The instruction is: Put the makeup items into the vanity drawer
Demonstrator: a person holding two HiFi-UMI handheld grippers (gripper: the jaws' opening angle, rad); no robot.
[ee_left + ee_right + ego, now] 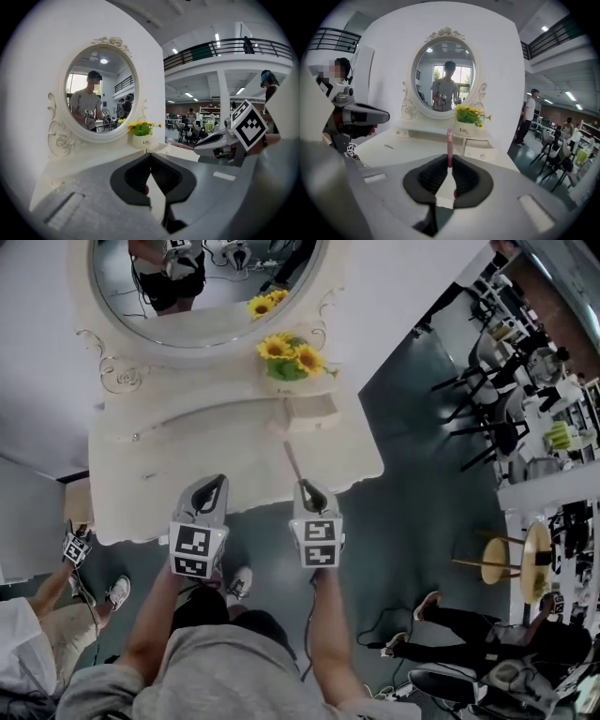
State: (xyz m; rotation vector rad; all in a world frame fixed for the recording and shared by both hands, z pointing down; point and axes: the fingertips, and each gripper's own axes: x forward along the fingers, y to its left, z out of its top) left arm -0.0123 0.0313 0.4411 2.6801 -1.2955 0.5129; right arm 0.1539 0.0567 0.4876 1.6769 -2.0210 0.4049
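Note:
My right gripper (307, 487) (450, 161) is shut on a thin pink makeup stick (292, 463) (449, 143), which pokes out past its tips toward the mirror. It hovers over the front edge of the white vanity table (216, 451). A small drawer (314, 413) (479, 150) stands pulled out below the sunflower pot (289, 360). My left gripper (216, 484) (150, 157) is level with the right one, to its left. Its tips meet and nothing shows between them. A small thin item (388, 146) lies on the tabletop.
The oval mirror (202, 282) (445, 77) rises behind the tabletop. Another person (42, 615) crouches at the lower left with a marker cube. Chairs and tables (506, 399) and a wooden stool (516, 563) stand to the right, and cables lie on the floor.

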